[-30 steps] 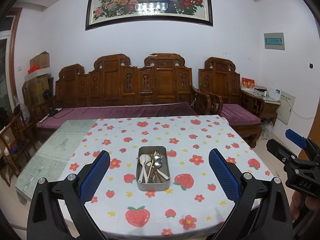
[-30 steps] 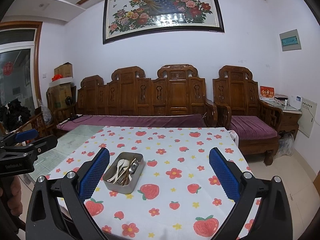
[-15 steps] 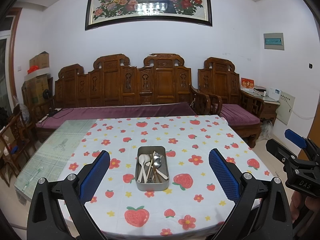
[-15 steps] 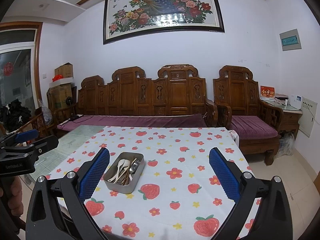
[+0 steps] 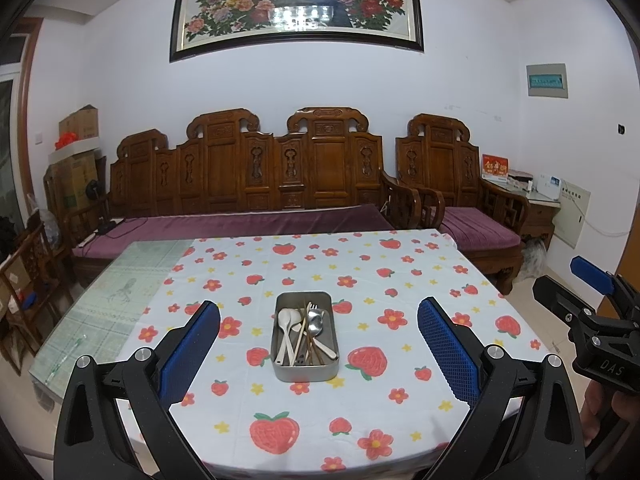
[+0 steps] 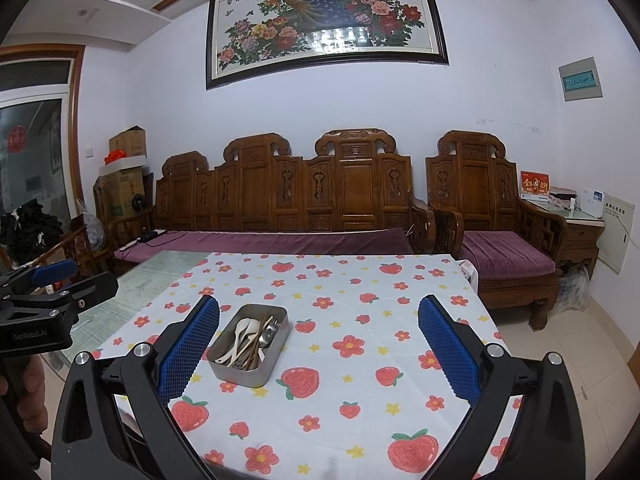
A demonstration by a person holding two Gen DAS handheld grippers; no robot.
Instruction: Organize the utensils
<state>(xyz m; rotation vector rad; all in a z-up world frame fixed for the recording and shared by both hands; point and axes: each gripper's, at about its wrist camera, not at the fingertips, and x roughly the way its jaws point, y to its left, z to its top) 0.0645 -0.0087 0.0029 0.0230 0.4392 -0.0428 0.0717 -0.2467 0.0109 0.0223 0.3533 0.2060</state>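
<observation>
So the metal tin (image 5: 305, 338) sits mid-table on the strawberry tablecloth (image 5: 400, 280), with spoons, fork and chopsticks (image 5: 299, 334) piled mixed inside. Could be pre-sorting or already gathered up. Left gripper (image 5: 318, 354) and right gripper (image 6: 319, 350), at 3 o'clock, both gape wide, holding nothing.

table (image 5: 400, 264): cloth bare all round | sole obstacle: metal tin (image 5: 305, 372) holding utensils (image 5: 304, 332), mid-table

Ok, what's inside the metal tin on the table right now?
The metal tin holds white spoons, wooden chopsticks and a steel spoon with a fork beside it, all jumbled lengthwise. Whatever lies beneath the pile is hidden.
</observation>
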